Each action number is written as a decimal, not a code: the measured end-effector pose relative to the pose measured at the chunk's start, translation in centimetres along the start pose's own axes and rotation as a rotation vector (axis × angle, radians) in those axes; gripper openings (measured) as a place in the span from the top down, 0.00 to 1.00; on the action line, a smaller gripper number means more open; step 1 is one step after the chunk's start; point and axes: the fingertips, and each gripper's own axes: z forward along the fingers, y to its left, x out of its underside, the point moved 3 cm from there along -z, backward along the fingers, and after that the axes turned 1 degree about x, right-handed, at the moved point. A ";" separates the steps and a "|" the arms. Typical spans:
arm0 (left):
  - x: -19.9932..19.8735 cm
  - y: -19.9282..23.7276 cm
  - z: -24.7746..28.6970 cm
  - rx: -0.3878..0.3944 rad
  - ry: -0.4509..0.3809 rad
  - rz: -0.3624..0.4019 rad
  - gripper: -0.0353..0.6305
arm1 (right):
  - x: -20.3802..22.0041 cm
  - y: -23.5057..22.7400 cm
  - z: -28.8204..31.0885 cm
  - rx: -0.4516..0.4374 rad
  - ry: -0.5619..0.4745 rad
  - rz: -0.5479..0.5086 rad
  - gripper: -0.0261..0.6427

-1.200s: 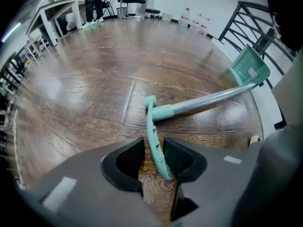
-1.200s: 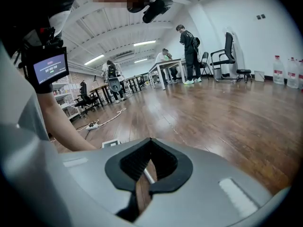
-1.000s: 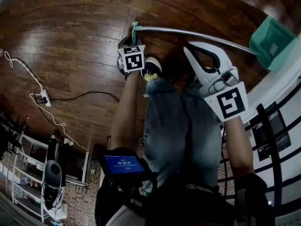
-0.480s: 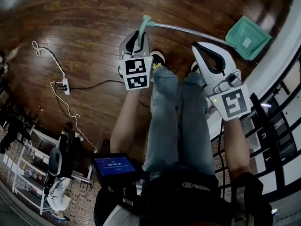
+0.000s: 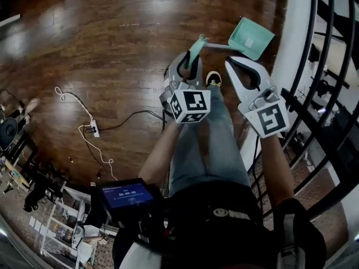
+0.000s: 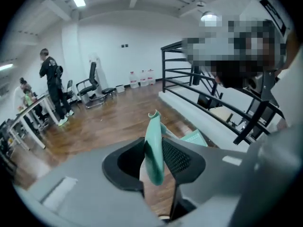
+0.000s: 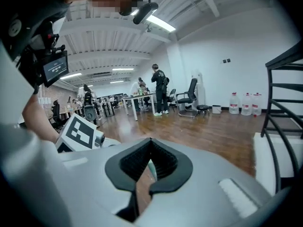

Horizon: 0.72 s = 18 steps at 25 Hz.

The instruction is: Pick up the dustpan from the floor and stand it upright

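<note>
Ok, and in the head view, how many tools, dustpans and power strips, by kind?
Teal plastic dustpan with long metal handle: 1
Grey two-jaw tools: 2, the left tool (jaws opening, the dustpan's grip between them) and the right tool
White power strip on the wooden floor: 1
Total: 4

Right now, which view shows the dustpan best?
The head view: it shows the whole dustpan, with metal shaft and grip. The left gripper view shows only the grip close up and a scoop corner; the right gripper view, just a teal sliver.
</note>
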 end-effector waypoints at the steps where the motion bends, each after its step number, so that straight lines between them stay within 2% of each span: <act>1: -1.5 -2.1 -0.1 0.036 -0.016 0.027 0.74 | 0.1 -0.9 -2.0 0.031 0.000 0.006 0.96; 5: -6.3 -10.2 -0.2 0.203 -0.063 0.145 0.73 | 1.0 -3.7 -9.5 0.173 -0.004 0.017 0.96; 9: -8.9 -16.9 -0.7 0.339 -0.087 0.261 0.73 | 2.1 -5.5 -15.5 0.285 -0.035 0.072 0.96; 12: -10.5 -21.0 -0.7 0.421 -0.113 0.348 0.72 | 2.6 -7.0 -18.9 0.331 -0.072 0.103 0.96; 14: -10.6 -23.2 -1.2 0.504 -0.119 0.395 0.71 | 3.3 -7.1 -20.5 0.358 -0.087 0.117 0.96; 16: -10.2 -24.9 -2.2 0.593 -0.112 0.427 0.65 | 4.1 -6.9 -21.6 0.384 -0.102 0.147 0.96; 18: -10.0 -26.1 -3.4 0.652 -0.112 0.442 0.67 | 4.8 -6.8 -22.5 0.399 -0.117 0.173 0.96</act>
